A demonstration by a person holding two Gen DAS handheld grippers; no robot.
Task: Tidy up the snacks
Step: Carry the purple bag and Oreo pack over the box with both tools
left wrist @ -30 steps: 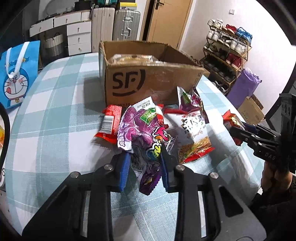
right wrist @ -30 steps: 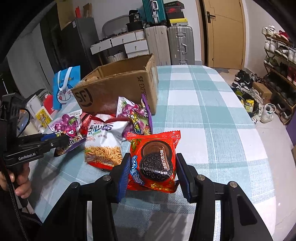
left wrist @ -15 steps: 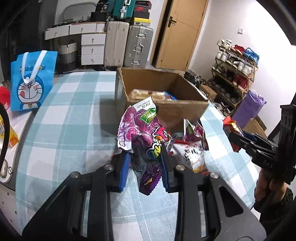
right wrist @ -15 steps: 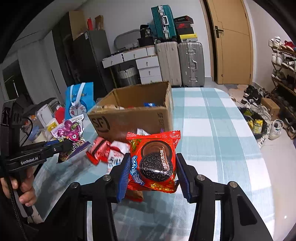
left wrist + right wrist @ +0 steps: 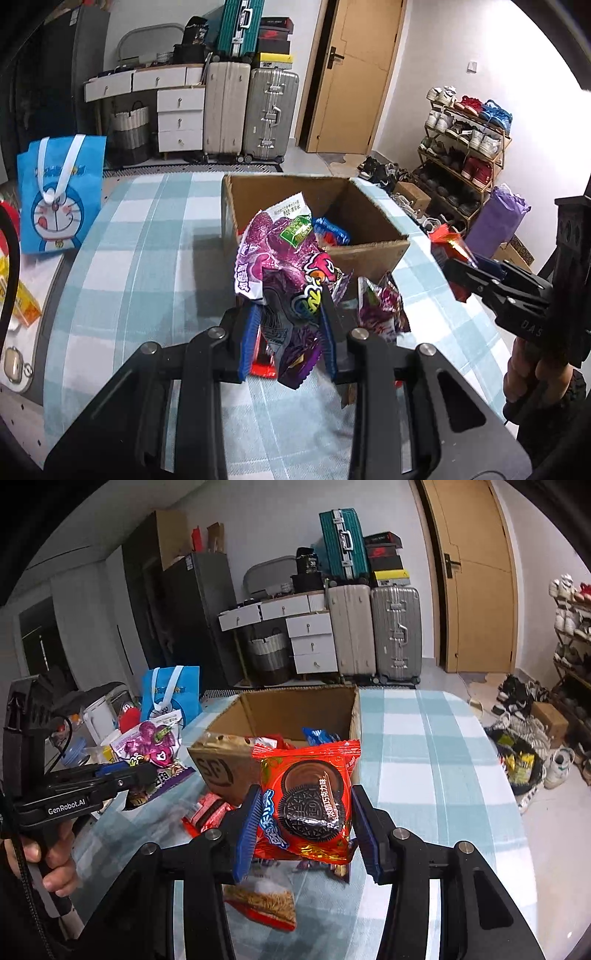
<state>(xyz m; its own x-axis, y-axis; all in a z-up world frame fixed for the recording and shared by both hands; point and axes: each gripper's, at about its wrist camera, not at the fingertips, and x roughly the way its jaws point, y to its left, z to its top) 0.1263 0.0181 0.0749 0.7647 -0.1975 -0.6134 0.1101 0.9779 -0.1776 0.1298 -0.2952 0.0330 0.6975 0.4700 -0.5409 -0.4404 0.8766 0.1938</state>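
Note:
My left gripper (image 5: 290,338) is shut on a purple snack bag (image 5: 284,266) and holds it in the air in front of the open cardboard box (image 5: 369,254). My right gripper (image 5: 304,830) is shut on a red Oreo packet (image 5: 308,797), raised near the box (image 5: 221,771). The box holds a blue packet (image 5: 330,230) and other snacks. Each gripper shows in the other view: the right (image 5: 480,273), the left (image 5: 122,775).
Loose snacks lie on the checked tablecloth (image 5: 140,258) in front of the box: a purple bag (image 5: 380,310), red packets (image 5: 207,814), a noodle-snack bag (image 5: 264,901). A blue Doraemon bag (image 5: 59,195) stands at the left. Suitcases, drawers and a shoe rack are behind.
Both grippers have risen with their packets and moved toward the box, so I now look down into its opening. Both stay shut on their snacks.

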